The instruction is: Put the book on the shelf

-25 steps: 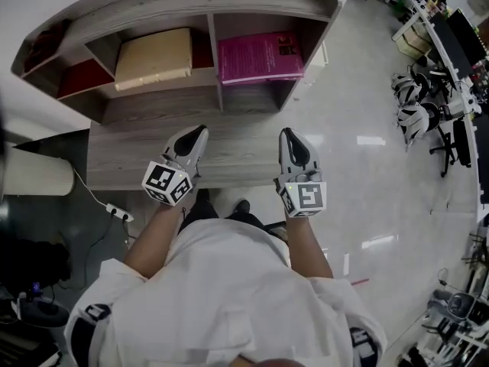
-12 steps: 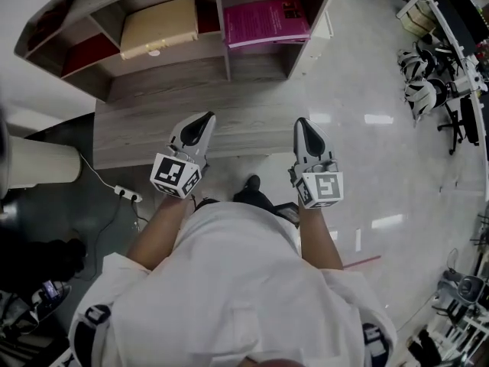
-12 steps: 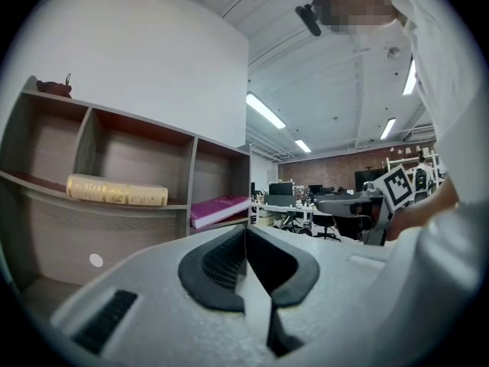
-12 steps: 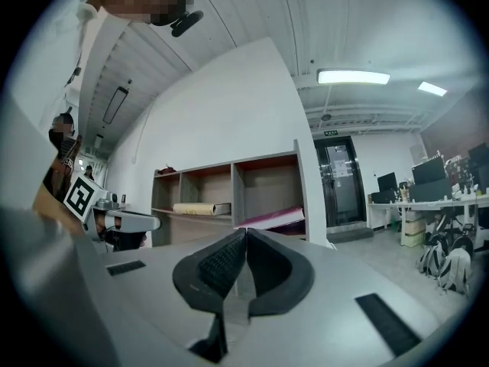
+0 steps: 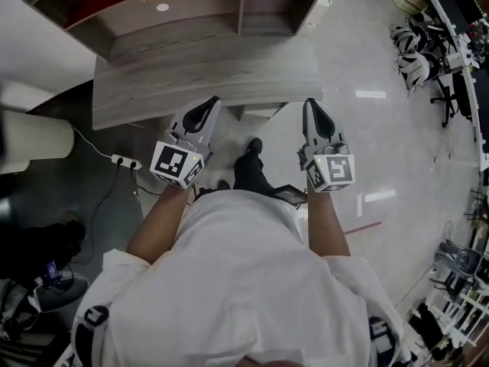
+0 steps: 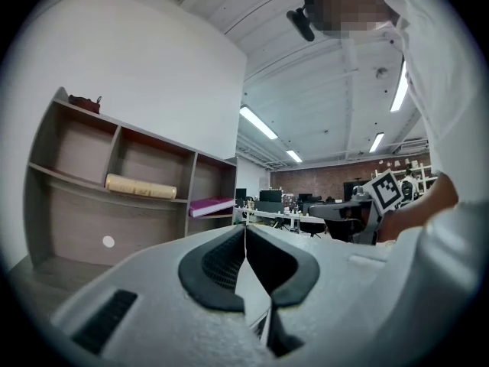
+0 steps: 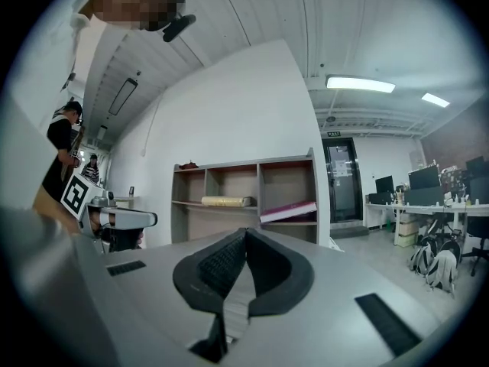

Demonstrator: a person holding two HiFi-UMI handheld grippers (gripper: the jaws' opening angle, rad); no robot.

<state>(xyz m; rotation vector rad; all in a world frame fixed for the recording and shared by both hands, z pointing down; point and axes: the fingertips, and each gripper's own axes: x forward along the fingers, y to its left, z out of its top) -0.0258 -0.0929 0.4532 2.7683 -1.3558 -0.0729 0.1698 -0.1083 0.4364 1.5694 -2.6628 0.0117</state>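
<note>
Where wood-grain shelf (image 7: 258,193) stands, flat magenta book (image 7: 289,211)

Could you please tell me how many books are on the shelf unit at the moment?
2. A beige book lies in the middle compartment of the shelf unit, and a magenta book in the right one. Others may be hidden in the left compartments.

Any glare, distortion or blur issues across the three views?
Head view: strong fisheye, the shelf edges bow, and lamp reflections glare off the glossy floor. Left gripper view: round black vignette, bright strip light overhead. Right gripper view: same vignette, the ceiling panel light blown out white; no obvious motion blur.
</note>
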